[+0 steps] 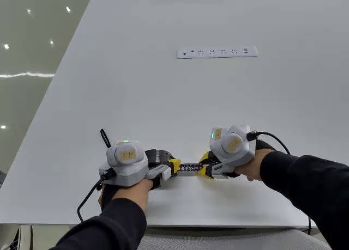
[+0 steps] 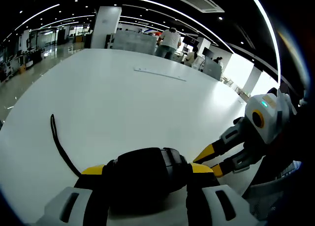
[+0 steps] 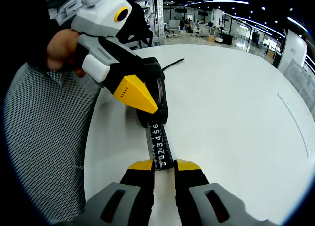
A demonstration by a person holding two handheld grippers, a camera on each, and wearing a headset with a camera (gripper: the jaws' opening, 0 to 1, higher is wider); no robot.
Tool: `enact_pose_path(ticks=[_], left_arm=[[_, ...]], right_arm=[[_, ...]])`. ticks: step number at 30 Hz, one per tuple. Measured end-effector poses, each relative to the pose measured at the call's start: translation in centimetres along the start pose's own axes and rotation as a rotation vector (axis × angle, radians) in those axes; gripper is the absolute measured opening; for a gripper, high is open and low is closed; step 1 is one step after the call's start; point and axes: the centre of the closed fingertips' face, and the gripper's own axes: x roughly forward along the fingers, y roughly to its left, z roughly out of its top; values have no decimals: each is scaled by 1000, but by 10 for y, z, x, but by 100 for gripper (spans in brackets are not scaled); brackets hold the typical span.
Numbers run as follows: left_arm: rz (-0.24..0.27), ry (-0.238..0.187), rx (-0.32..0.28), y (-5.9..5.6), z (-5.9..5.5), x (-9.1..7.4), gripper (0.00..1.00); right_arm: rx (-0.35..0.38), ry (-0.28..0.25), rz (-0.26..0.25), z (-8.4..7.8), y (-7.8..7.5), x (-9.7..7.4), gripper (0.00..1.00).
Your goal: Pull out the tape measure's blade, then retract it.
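Black and yellow, the plastic tape measure case (image 3: 160,95) sits by the near edge of the white counter (image 1: 180,97), about midway along it, clamped between the jaws of the left hand-held gripper (image 2: 147,171). From the case a dark blade with white numerals (image 3: 158,147) runs rightward, out only a short way. The right hand-held gripper (image 3: 165,165) is pinched on the blade's tip. As I judge it, the pull-out is barely begun. Most of the extension and the whole retraction are left.
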Motion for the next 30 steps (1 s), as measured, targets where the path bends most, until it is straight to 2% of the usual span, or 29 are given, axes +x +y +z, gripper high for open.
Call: enact_pose_path(ticks=[30], left_arm=[[-1,0,0,-1,0,-1,60]], right_arm=[[1,-10,8,11,1,7,11]])
